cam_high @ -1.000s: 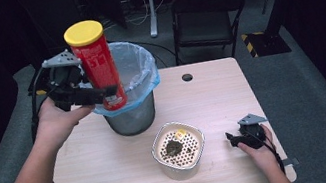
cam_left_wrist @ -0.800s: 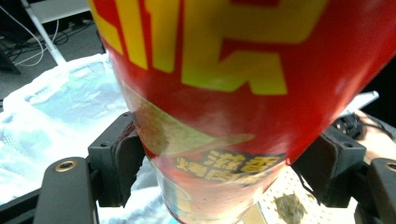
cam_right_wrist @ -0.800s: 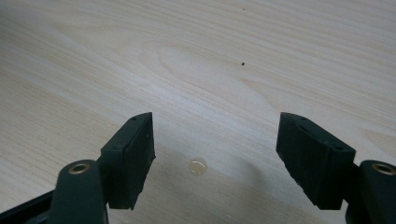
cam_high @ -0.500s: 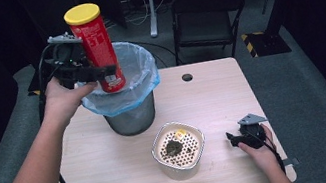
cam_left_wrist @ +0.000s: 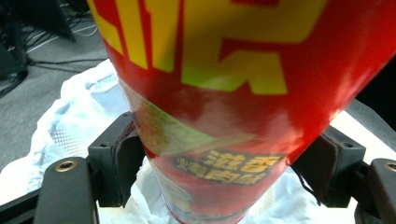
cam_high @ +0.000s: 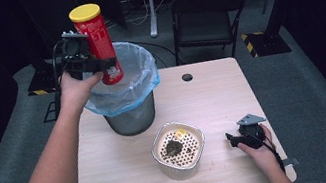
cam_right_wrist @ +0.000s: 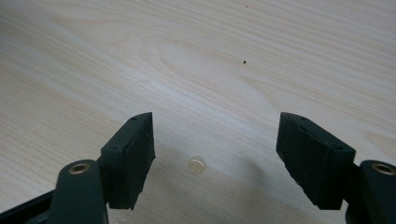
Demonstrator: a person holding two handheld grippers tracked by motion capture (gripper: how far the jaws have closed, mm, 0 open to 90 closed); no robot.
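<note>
Pale wood table (cam_high: pixel 213 98) carries a mesh bin (cam_high: pixel 131 117) lined with a blue bag (cam_high: pixel 145 76), and near us a perforated metal bowl (cam_high: pixel 179 148) of dark scraps. Over the bin's rim our left gripper (cam_high: pixel 90 63) clamps a red canister (cam_high: pixel 98 44), yellow-lidded and tilted. Our right gripper (cam_high: pixel 234 140) rests wide apart, holding nothing, on the table.
</note>
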